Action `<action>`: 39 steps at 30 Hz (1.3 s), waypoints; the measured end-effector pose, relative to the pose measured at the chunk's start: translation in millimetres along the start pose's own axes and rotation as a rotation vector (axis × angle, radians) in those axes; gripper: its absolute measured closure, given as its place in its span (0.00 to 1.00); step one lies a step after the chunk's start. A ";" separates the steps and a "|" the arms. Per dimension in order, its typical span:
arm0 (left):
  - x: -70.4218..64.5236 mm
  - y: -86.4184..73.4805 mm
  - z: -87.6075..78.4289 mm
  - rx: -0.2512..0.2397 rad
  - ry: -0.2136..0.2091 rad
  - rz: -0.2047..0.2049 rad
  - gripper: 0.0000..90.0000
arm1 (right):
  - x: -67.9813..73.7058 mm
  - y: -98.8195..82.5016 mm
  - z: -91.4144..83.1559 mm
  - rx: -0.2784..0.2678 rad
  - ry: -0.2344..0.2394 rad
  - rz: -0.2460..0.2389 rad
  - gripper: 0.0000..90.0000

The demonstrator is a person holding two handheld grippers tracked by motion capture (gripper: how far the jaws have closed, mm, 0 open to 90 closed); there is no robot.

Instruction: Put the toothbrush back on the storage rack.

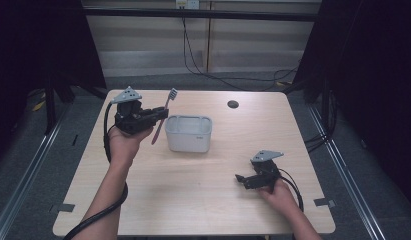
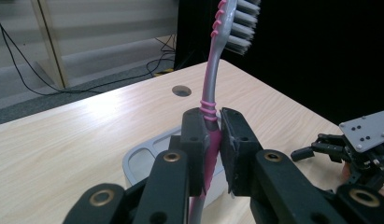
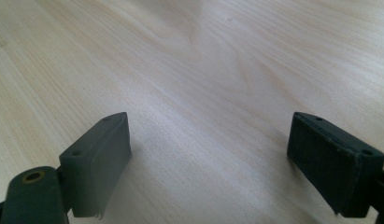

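Over the pale wooden table (image 1: 193, 190) we hold the pink toothbrush (image 2: 212, 116) upright, clamped in our left gripper (image 2: 212, 140) just beside the grey container (image 1: 188, 133), which we judge it must next be lowered into, while our right gripper (image 3: 208, 154) rests open.

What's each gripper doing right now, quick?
Left gripper: shut on the pink toothbrush, held upright beside the grey container.
Right gripper: open, nothing between its jaws, low over the table.
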State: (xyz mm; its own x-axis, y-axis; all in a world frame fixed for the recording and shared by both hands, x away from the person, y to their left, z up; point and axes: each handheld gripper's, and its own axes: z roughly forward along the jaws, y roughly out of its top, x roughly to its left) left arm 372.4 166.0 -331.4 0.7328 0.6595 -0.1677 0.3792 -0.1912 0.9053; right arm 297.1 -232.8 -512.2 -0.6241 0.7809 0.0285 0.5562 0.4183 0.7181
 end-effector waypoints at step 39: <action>2.1 22.4 17.6 -0.050 0.010 -0.013 0.89 | 0.1 0.0 0.1 -0.001 0.000 0.002 0.14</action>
State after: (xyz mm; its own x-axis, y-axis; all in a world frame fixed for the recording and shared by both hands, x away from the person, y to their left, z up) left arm 392.4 150.3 -318.3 0.7222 0.6690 -0.1755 0.3596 -0.1464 0.9216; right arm 297.1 -232.6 -512.2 -0.6227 0.7819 0.0298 0.5570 0.4162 0.7187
